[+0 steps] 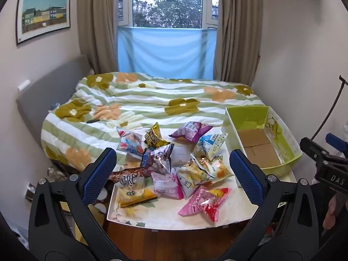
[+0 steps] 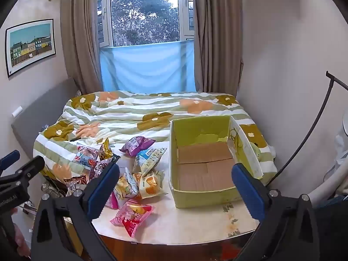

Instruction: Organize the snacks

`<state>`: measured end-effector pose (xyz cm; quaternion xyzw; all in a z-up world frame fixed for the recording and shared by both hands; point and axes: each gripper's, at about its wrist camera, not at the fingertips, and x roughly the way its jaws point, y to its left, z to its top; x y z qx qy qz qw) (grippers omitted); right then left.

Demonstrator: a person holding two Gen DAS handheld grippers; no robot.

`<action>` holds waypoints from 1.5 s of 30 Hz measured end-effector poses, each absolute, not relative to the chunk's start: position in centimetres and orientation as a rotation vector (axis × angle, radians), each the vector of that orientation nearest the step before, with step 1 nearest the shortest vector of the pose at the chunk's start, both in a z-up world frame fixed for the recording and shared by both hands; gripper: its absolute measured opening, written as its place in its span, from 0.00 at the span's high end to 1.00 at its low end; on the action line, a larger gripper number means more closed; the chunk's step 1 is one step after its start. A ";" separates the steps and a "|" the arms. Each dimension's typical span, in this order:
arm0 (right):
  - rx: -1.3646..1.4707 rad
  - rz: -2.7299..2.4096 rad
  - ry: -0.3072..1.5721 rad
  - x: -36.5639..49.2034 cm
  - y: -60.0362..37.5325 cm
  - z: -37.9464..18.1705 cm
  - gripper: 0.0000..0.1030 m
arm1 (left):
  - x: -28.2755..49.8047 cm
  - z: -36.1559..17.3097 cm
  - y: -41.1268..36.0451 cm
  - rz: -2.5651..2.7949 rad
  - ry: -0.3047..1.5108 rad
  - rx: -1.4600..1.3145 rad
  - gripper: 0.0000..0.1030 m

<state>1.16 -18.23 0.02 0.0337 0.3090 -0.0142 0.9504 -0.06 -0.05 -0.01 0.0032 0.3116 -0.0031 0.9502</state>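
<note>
Several snack packets lie heaped on a white floral table [image 1: 228, 213]: a pink-red packet [image 1: 205, 201] nearest, a purple one [image 1: 190, 131] and a gold one [image 1: 153, 138] at the back. An empty green cardboard box [image 1: 263, 139] stands to their right. My left gripper [image 1: 174, 174] is open and empty, held above the heap. My right gripper [image 2: 176, 187] is open and empty, in front of the box [image 2: 204, 163], with the pink-red packet [image 2: 132, 216] at its lower left. The right gripper also shows at the right edge of the left wrist view [image 1: 324, 158].
A bed with a green-striped flowered quilt [image 1: 152, 100] lies right behind the table. Curtains and a window stand beyond it. A grey headboard [image 1: 50, 93] runs along the left wall. A black lamp stand [image 2: 311, 130] curves up at the right. Wooden floor [image 1: 174, 243] shows below the table's front edge.
</note>
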 end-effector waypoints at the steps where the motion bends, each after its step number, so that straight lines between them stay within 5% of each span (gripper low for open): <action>1: 0.069 -0.028 0.628 1.1 -18.2 0.0 0.00 | -0.1 0.0 -0.1 -0.006 0.636 0.008 0.01; 45: 0.058 -0.009 0.624 1.1 -16.7 0.3 0.00 | -1.4 1.1 0.5 -0.025 0.586 0.015 0.01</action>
